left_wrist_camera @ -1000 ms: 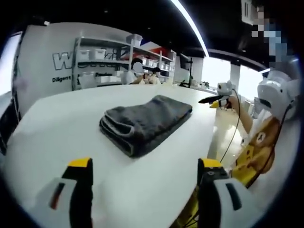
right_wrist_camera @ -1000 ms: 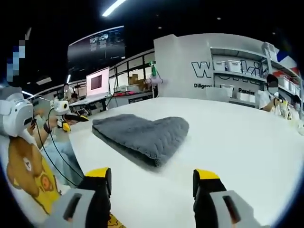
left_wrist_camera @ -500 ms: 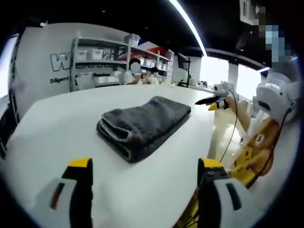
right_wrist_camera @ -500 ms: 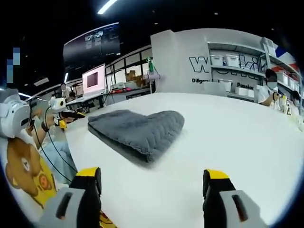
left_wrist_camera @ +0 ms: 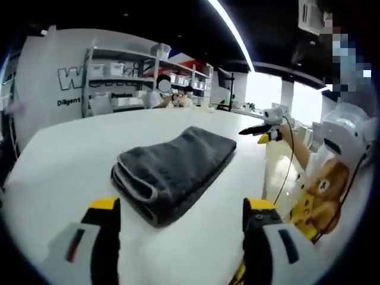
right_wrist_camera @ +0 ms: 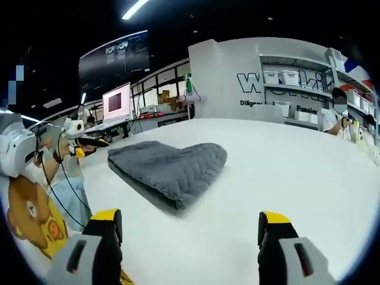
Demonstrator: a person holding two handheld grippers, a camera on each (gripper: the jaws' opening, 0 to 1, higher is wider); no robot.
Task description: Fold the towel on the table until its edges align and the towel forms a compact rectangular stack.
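A dark grey towel (left_wrist_camera: 172, 169) lies folded into a thick oblong stack on the white table (left_wrist_camera: 65, 154), its rolled layers facing me. My left gripper (left_wrist_camera: 181, 208) hangs open just short of the towel's near end, nothing between its yellow-tipped jaws. From the other side the same towel (right_wrist_camera: 169, 166) shows a rounded far corner and a straight left edge. My right gripper (right_wrist_camera: 190, 217) is open and wide, a short way back from the towel, holding nothing.
The table's edge (left_wrist_camera: 255, 172) runs close on the right of the left gripper view, with a person in a yellow bear shirt (left_wrist_camera: 326, 190) beyond it. Shelves with white bins (left_wrist_camera: 130, 77) and seated people (right_wrist_camera: 338, 116) stand at the back. Desks with a monitor (right_wrist_camera: 119, 101) lie far left.
The left gripper view has drawn closer to the towel, which now sits lower and nearer the jaws. My right gripper's jaws have spread wider apart. The towel itself has not moved.
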